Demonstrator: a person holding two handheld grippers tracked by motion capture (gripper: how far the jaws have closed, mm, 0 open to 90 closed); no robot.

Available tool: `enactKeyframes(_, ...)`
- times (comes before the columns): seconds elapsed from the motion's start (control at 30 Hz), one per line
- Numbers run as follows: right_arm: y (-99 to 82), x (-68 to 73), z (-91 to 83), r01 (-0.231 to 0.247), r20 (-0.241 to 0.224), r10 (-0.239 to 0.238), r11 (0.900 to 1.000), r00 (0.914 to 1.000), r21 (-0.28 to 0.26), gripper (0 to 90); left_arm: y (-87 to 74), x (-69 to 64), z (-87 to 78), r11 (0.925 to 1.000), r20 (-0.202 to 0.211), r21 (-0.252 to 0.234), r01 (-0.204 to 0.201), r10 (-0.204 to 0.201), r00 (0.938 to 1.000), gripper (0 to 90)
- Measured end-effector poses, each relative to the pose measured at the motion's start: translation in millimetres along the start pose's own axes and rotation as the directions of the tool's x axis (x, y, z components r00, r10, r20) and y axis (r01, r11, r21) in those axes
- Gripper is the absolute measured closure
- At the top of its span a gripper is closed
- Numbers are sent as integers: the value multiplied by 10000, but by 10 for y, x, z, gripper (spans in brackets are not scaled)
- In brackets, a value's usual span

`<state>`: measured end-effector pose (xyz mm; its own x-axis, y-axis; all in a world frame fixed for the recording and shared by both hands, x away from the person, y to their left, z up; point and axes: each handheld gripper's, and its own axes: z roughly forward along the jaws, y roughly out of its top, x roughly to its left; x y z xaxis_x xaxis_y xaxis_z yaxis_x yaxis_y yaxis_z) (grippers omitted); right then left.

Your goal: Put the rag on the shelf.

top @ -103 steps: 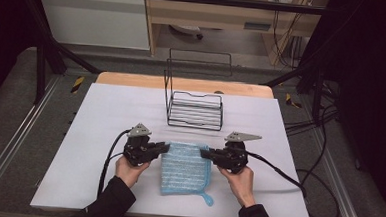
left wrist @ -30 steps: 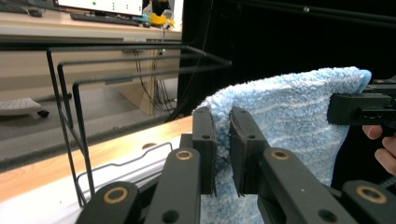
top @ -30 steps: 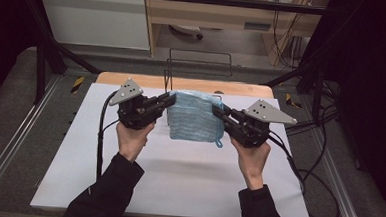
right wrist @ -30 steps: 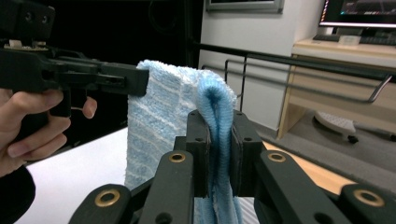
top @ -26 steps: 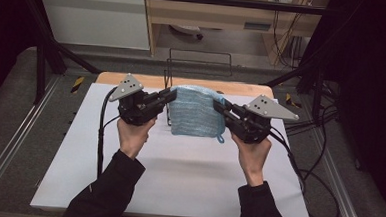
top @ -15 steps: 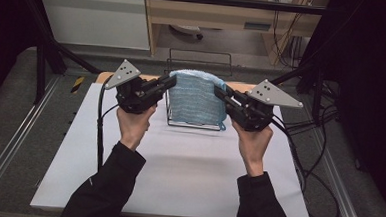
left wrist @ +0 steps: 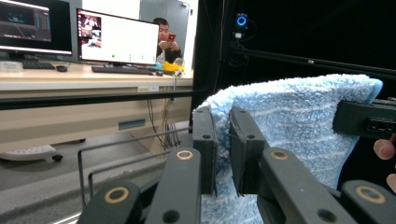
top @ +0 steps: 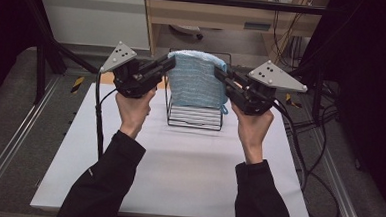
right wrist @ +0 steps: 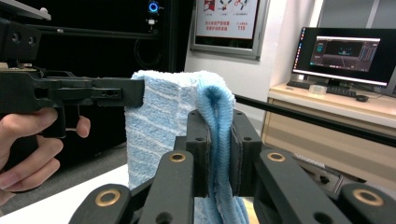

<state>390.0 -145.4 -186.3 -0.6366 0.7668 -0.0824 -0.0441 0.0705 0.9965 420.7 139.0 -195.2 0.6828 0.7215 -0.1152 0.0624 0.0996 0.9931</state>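
While the left gripper (top: 168, 63) and right gripper (top: 219, 71) are holding the blue towel (top: 196, 81), jaws clamped on its upper corners, above the wire rack (top: 194, 116); keeping both level should be draping it evenly

Towel (top: 196, 83): light blue terry, faint paler horizontal stripes across the pile; small blue hanging loop at its lower corner. In the right gripper view its folded edge reads a deeper blue than the face.

Left claw (top: 169, 63): matte black, brass-coloured rivets at the linkage, grey three-cornered plate with dark dots. Right claw (top: 219, 72): same black, same grey plate.

Wire rack (top: 194, 116): black.

Tabletop (top: 178, 168): plain white; wood-coloured strip at its far edge.

Sleeves (top: 104, 184): black.
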Motion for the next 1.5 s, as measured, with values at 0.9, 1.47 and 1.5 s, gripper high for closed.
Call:
enactKeyframes(0.9,408,-236,299,431,331,-409,9968,9986,-669,811,426,132,271,9946,-371,-1031,146,-185,9991,819)
enactKeyframes(1.47,492,-387,564,837,410,-803,9922,9959,-919,811,490,264,388,9875,-561,-1570,156,-246,9981,819)
enactKeyframes(1.5,491,-393,574,813,387,-780,9923,9962,-939,811,487,269,390,9872,-570,-1588,125,-218,9981,819)
